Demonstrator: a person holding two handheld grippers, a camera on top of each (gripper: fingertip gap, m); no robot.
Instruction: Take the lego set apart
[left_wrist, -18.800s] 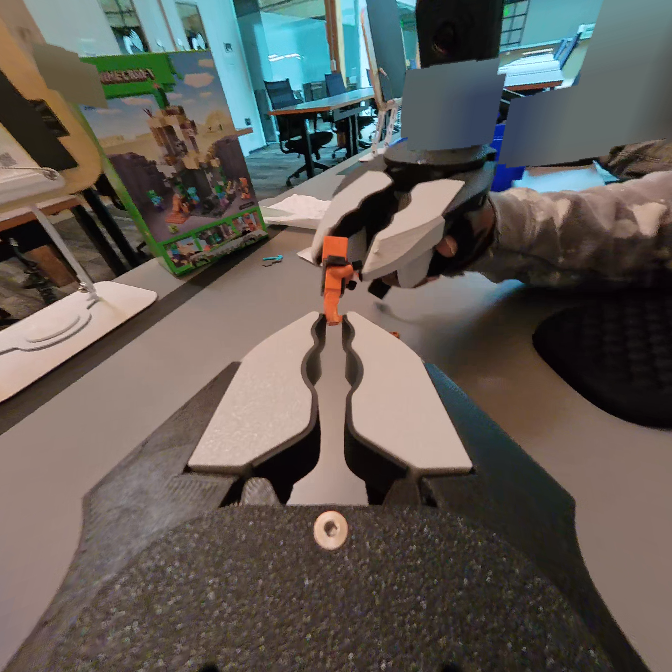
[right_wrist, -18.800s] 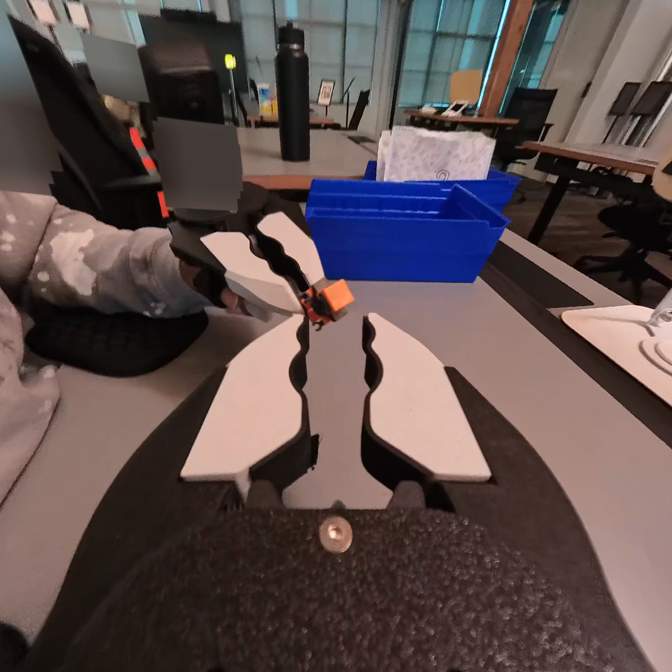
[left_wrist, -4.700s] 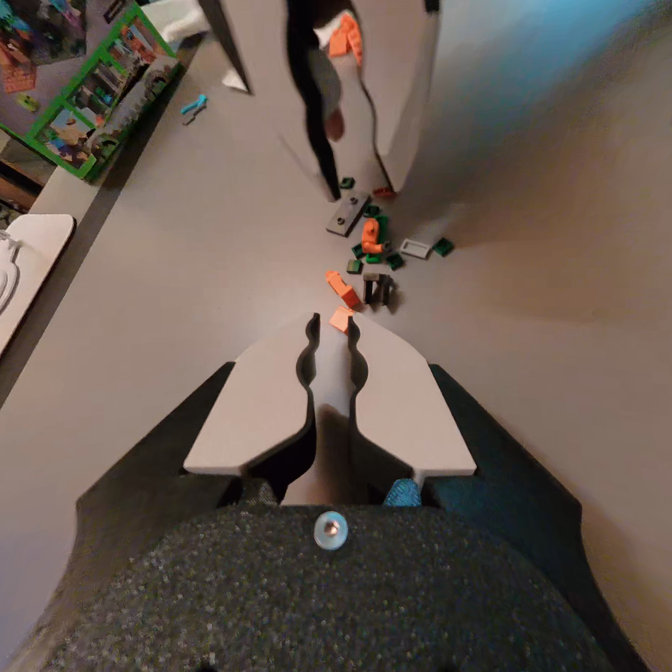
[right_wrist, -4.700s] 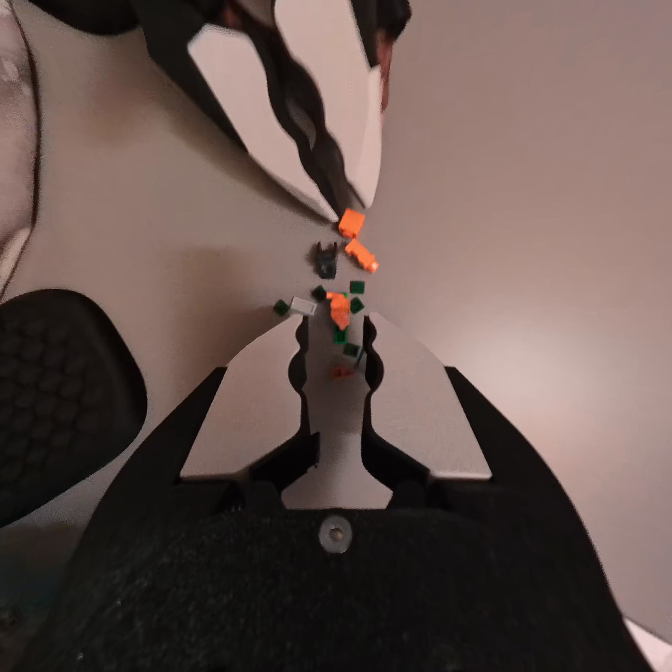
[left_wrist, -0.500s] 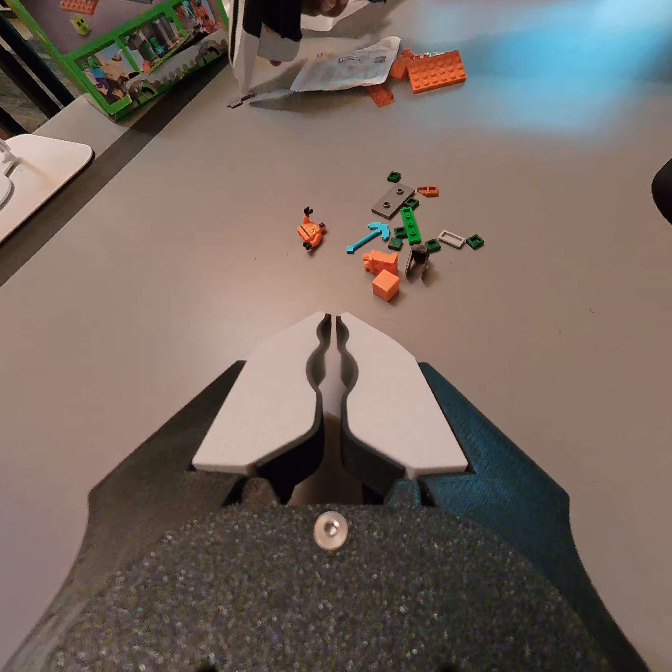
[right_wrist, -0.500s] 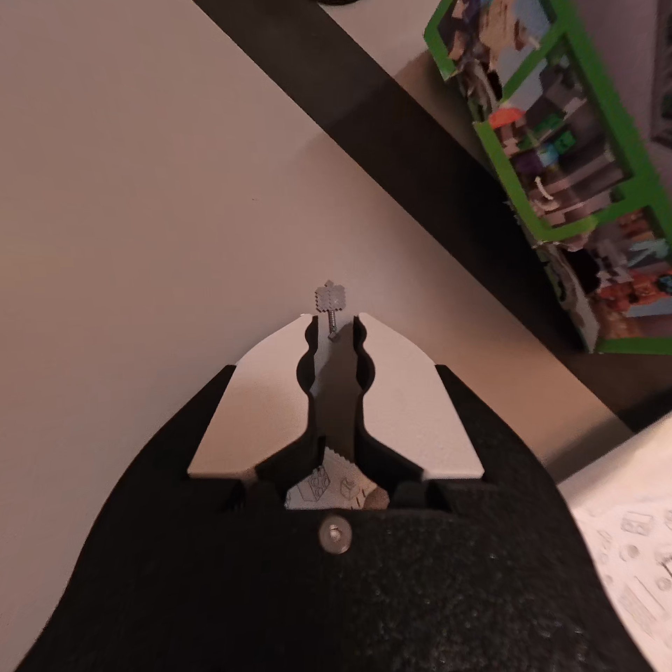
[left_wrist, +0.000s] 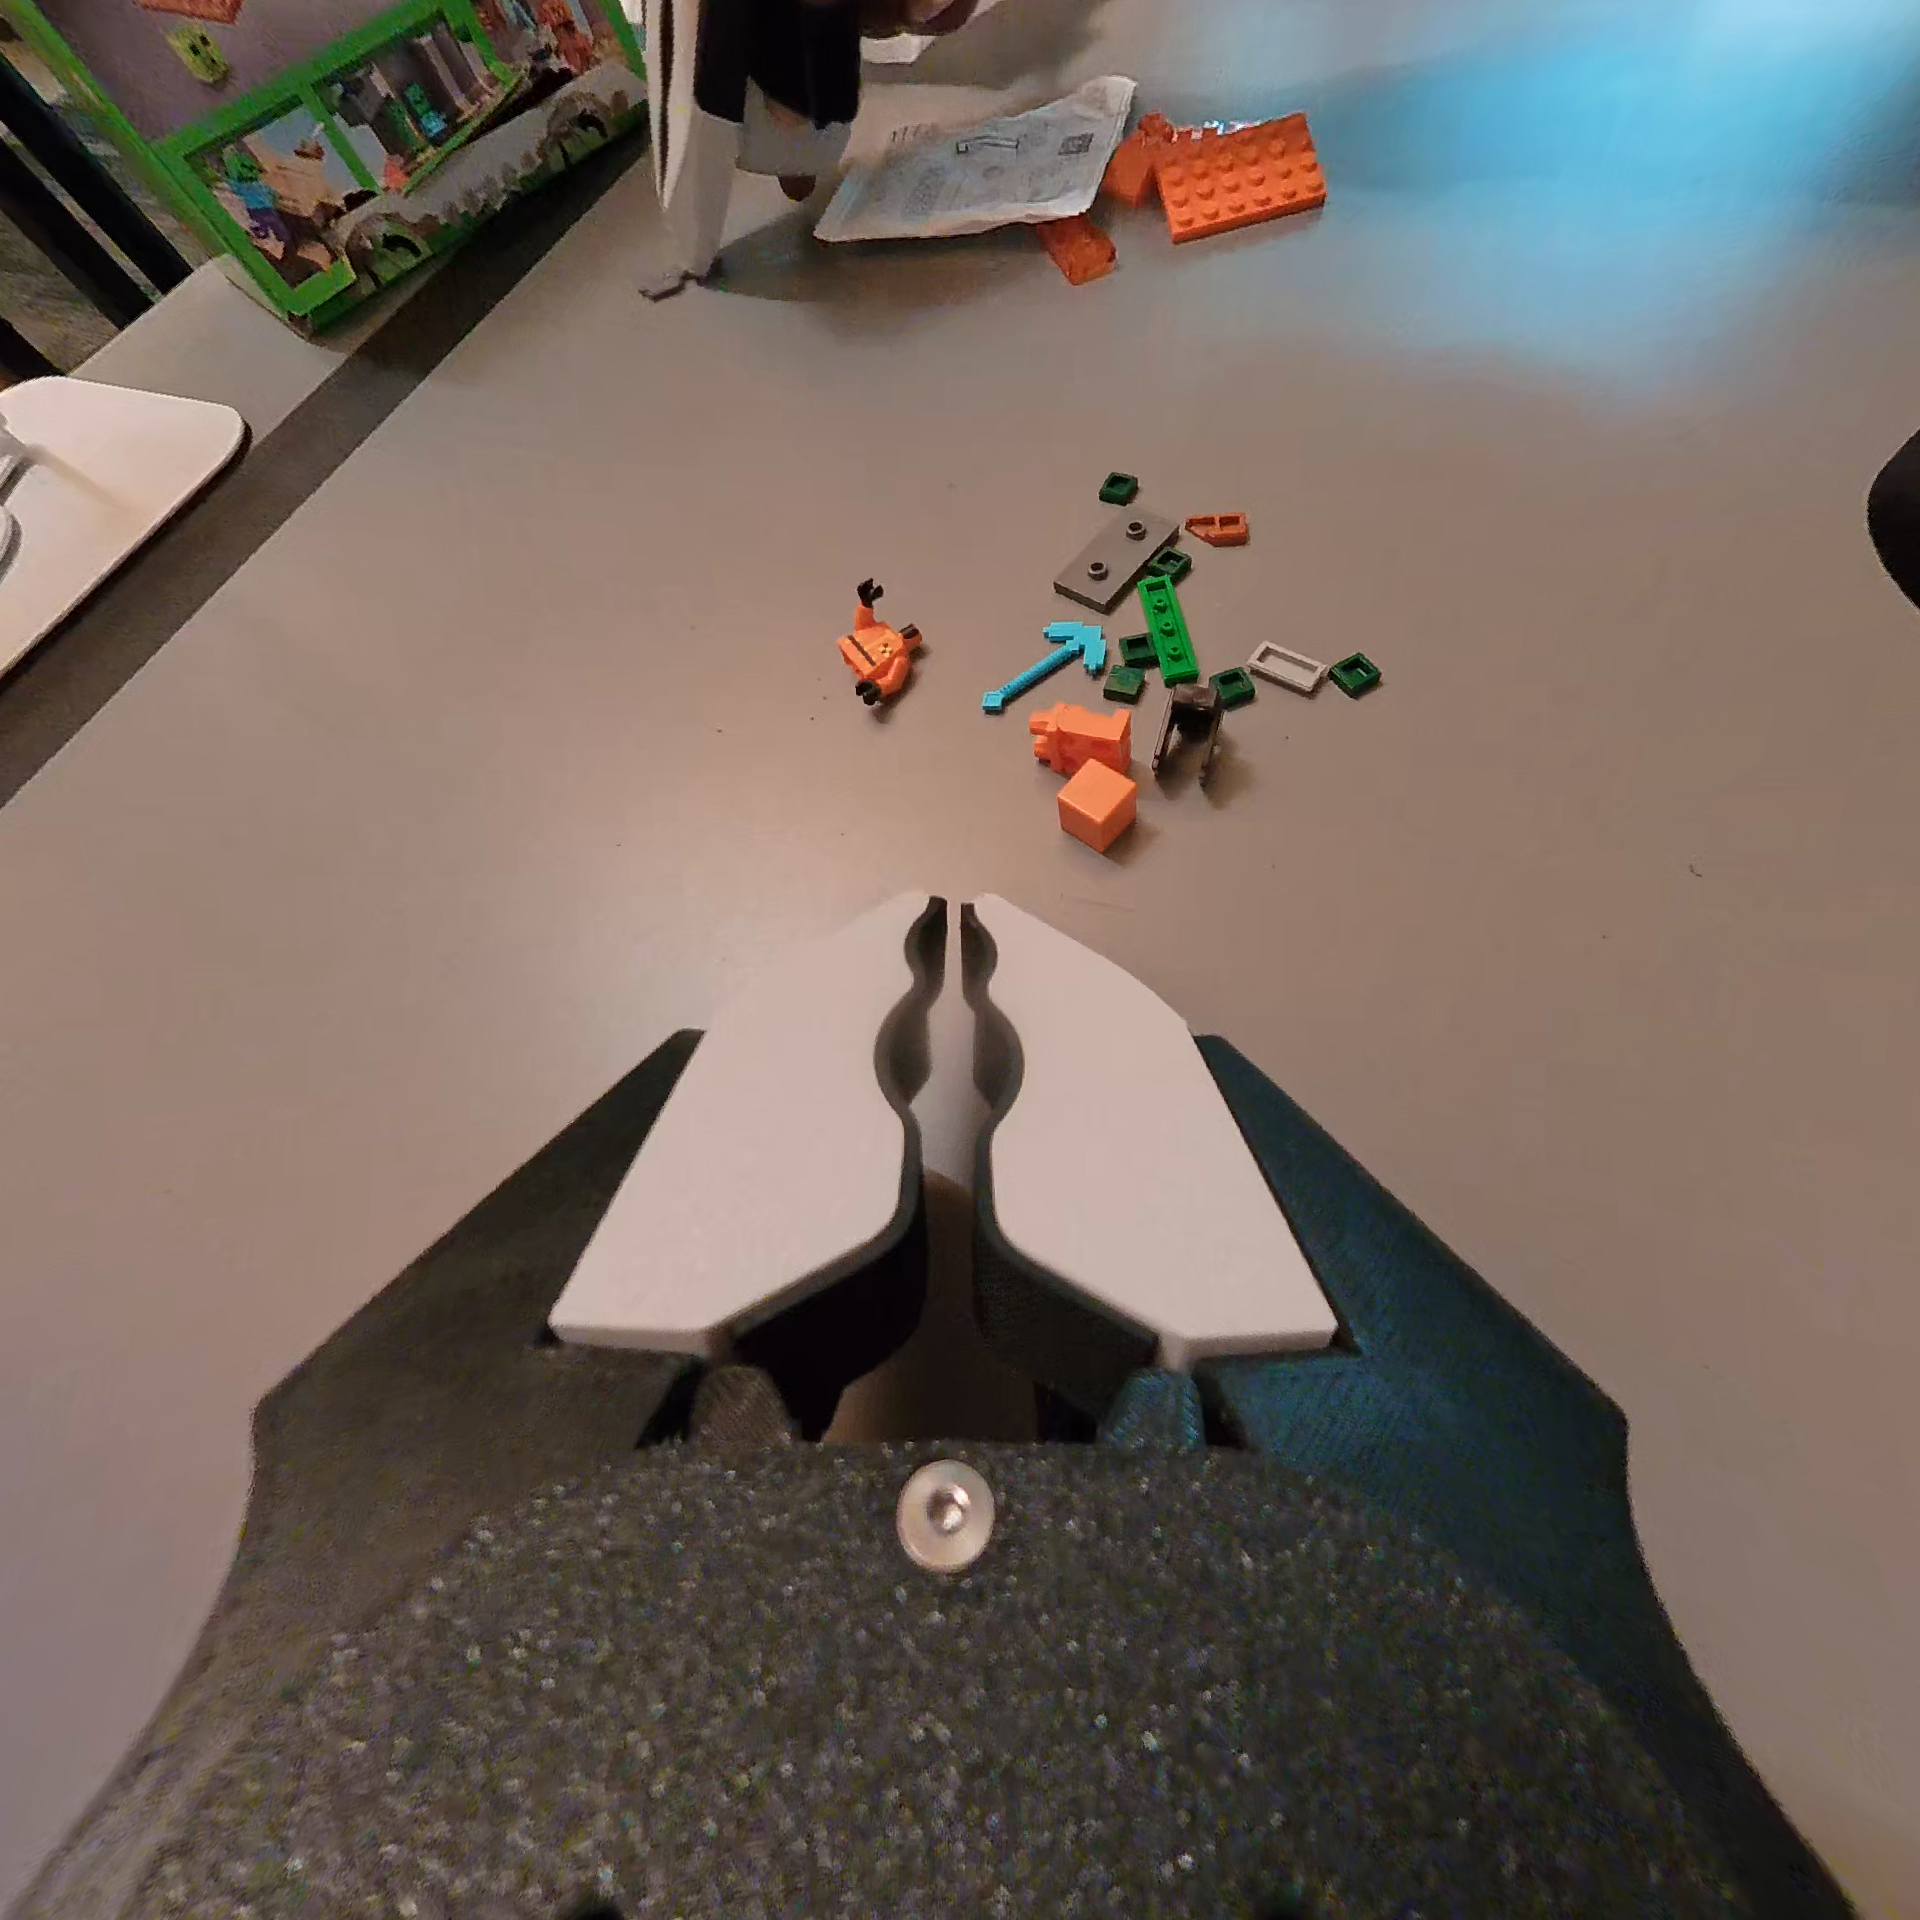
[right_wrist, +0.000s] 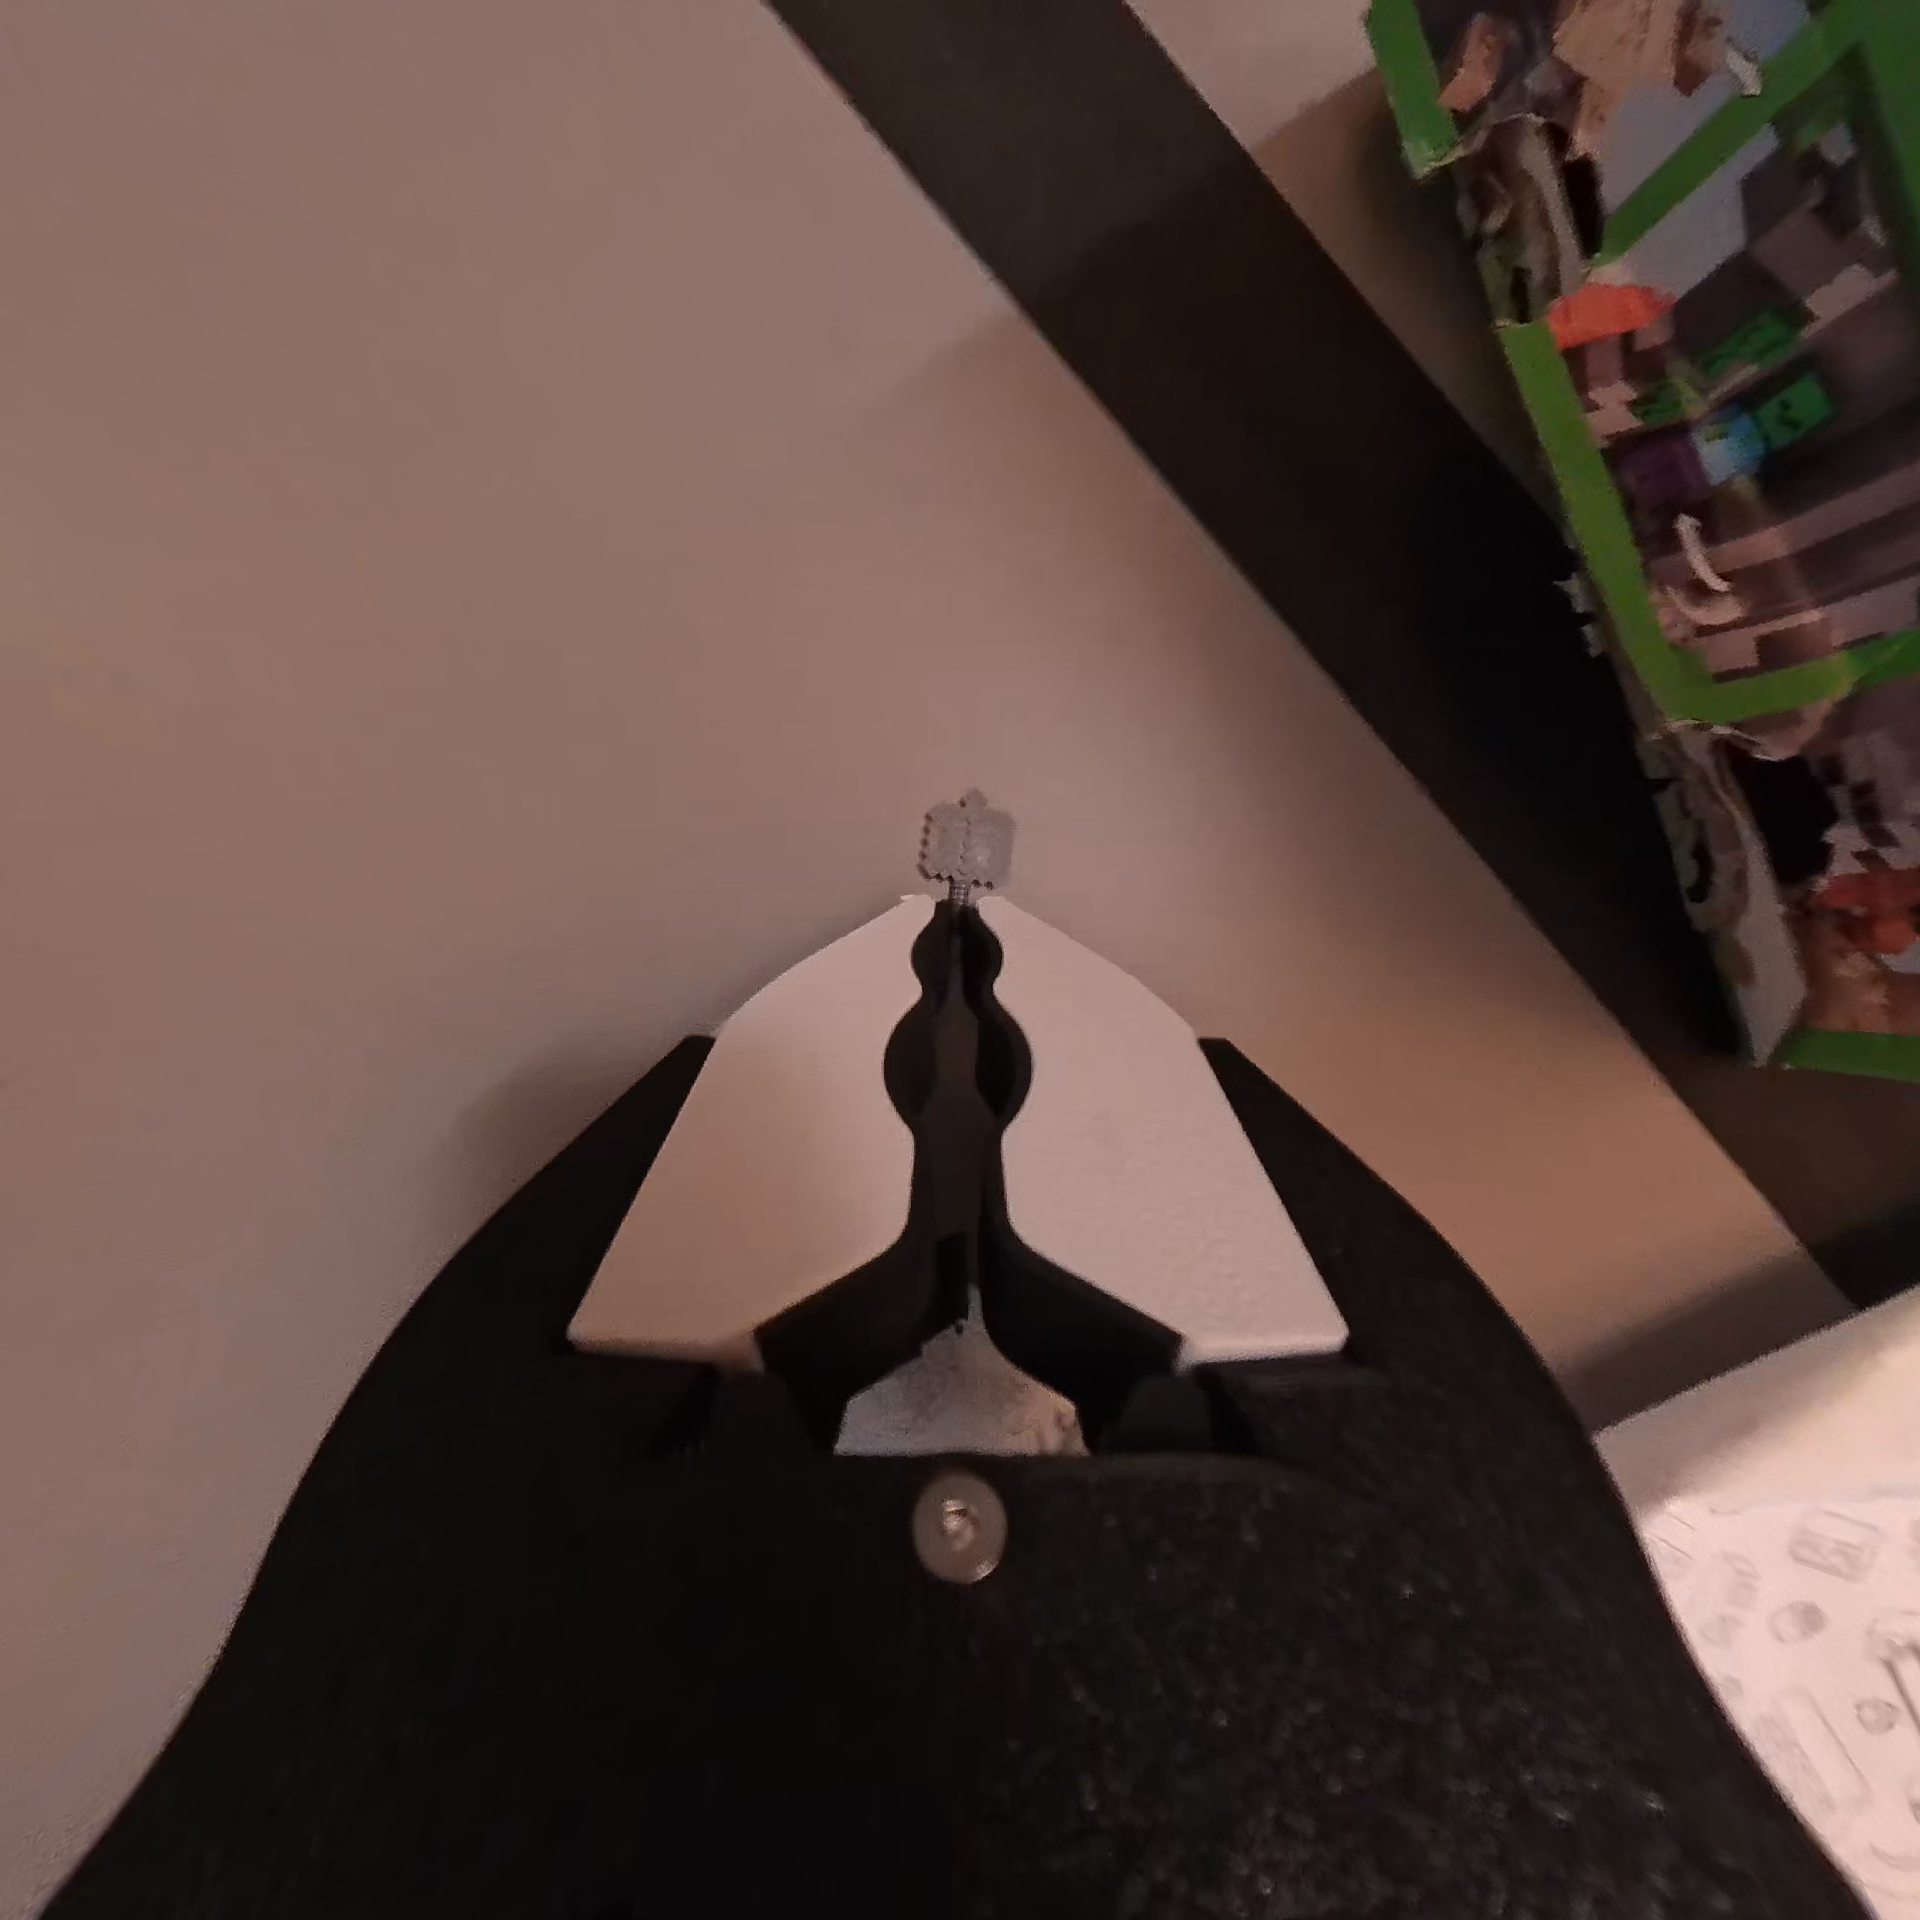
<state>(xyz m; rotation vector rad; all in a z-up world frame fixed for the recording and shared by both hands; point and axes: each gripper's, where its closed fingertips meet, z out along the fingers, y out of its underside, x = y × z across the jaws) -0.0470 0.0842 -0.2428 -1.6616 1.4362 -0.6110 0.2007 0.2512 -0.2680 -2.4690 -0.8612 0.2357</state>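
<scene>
Right tongs (right_wrist: 958, 906) now clenched on grey shovel piece (right_wrist: 964, 848) near surface's (left_wrist: 520, 831) far edge, having closed | left tongs (left_wrist: 956, 906) nearly shut, empty | loose lego pieces (left_wrist: 1132, 644) mid-surface | shovel ready to join them.

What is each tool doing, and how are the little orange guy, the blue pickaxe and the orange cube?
Left tool: shut, empty.
Right tool: shut on grey shovel.
Orange figure: lying down, headless.
Blue pickaxe: lying flat, loose.
Orange cube: loose on table.
</scene>
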